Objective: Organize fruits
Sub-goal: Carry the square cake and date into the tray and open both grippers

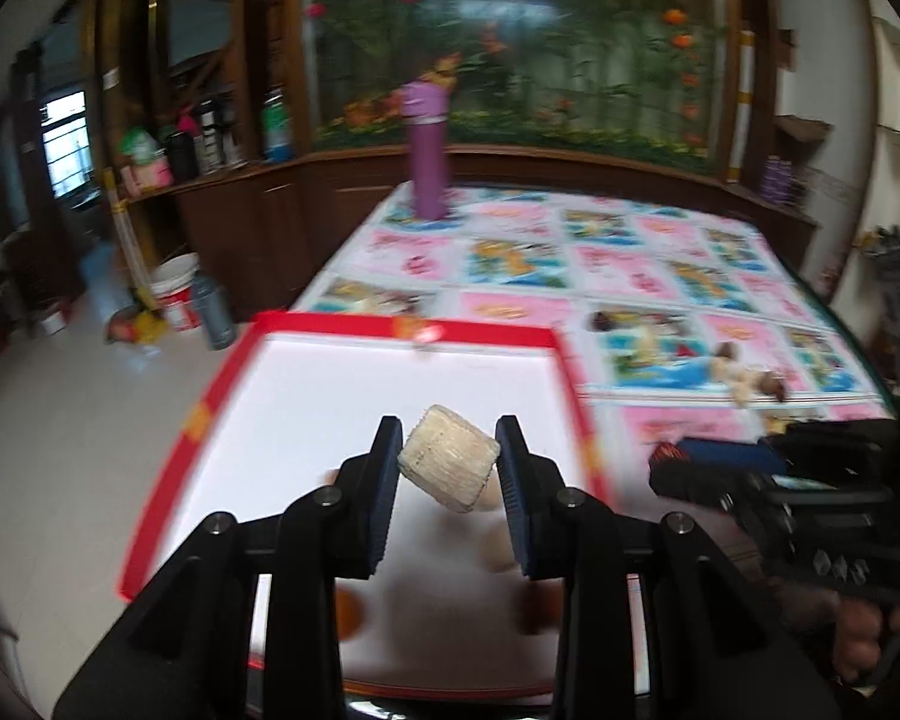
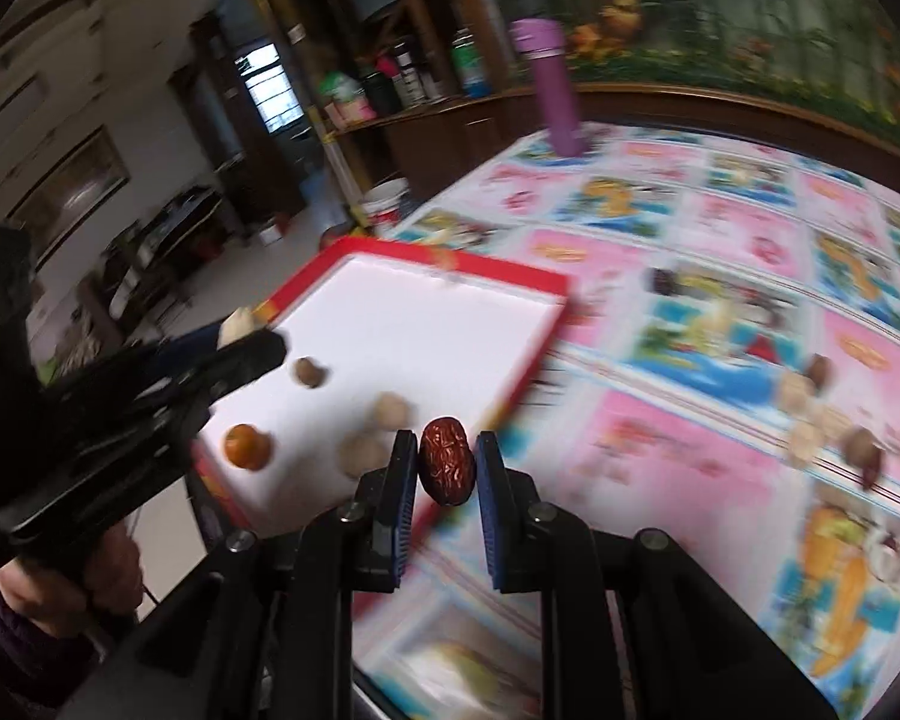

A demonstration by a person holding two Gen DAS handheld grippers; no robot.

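My left gripper [image 1: 449,450] is shut on a pale, ridged, blocky piece [image 1: 449,463] and holds it above the white inside of the red-rimmed tray [image 1: 390,324]. In the right wrist view that same gripper [image 2: 246,336] reaches over the tray's left rim [image 2: 306,282] with the pale piece [image 2: 237,321] at its tip. My right gripper [image 2: 447,450] is shut on a wrinkled red date [image 2: 447,461] just off the tray's near right corner. Several round brown nuts [image 2: 393,411] and an orange fruit [image 2: 246,447] lie in the tray.
More nuts and dates [image 2: 828,420] lie scattered on the patterned tablecloth [image 2: 720,276] to the right of the tray. A purple bottle [image 1: 427,153] stands at the table's far edge. A white bucket [image 1: 177,291] and a grey bottle [image 1: 213,312] sit on the floor left of the table.
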